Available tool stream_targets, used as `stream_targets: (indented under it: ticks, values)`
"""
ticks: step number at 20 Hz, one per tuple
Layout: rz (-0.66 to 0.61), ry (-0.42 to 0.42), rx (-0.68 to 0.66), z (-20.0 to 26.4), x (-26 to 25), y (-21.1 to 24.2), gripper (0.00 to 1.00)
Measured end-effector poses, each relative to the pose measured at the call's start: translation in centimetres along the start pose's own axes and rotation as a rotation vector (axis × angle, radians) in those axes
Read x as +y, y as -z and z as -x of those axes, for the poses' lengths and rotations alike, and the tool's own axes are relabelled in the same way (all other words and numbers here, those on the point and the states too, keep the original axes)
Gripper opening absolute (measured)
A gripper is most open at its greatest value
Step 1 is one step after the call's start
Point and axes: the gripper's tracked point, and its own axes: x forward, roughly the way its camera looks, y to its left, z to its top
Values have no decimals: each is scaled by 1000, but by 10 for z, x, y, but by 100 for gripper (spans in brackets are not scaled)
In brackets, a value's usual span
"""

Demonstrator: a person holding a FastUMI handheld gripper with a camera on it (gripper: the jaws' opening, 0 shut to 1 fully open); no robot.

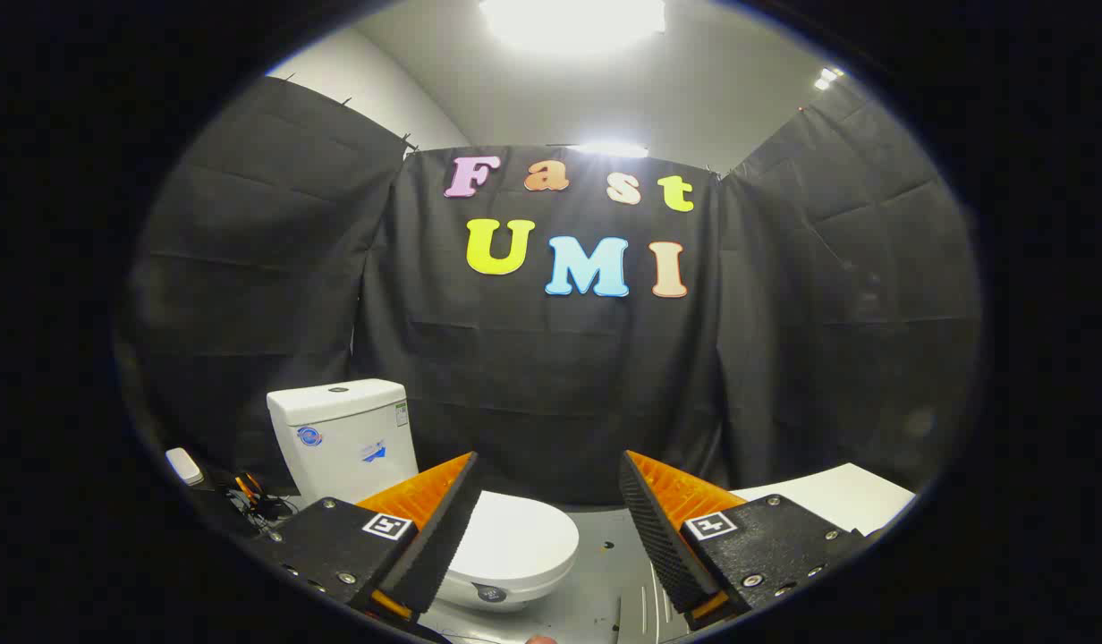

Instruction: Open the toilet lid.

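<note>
- Nearest the camera, the gripper (546, 501) is seen with its two fingers spread wide apart; nothing is held between them and nothing is touched.
- Just ahead of the left finger and partly hidden behind it, the toilet lid (520, 537) is found lying flat and closed on the bowl (488, 592), so the task is judged not yet begun.
- Beyond the lid, further left of the fingers, the cistern (341, 438) is seen standing upright against the black cloth wall (551, 385).
- To the left of the cistern, a small white object (184, 466) and a tangle of cables (256, 501) are seen on a dark surface; what they are cannot be told.
- Beyond the right finger, a white flat surface (837, 501) is seen, well apart from the toilet.
- For the step in hand, the fingers are best lowered and swung left until the front rim of the lid sits between them.
- That rim is best approached from the front, opposite the hinge, so that the lid can be lifted in an arc towards the cistern.
- A smooth, glossy lid is judged likely to slip, so a firm pinch or a finger hooked beneath the edge is advised.
</note>
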Motion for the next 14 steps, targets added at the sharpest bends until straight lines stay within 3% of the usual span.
stream_targets:
  ticks: [14]
  values:
    - [-7,14,73,0,-8,26,95]
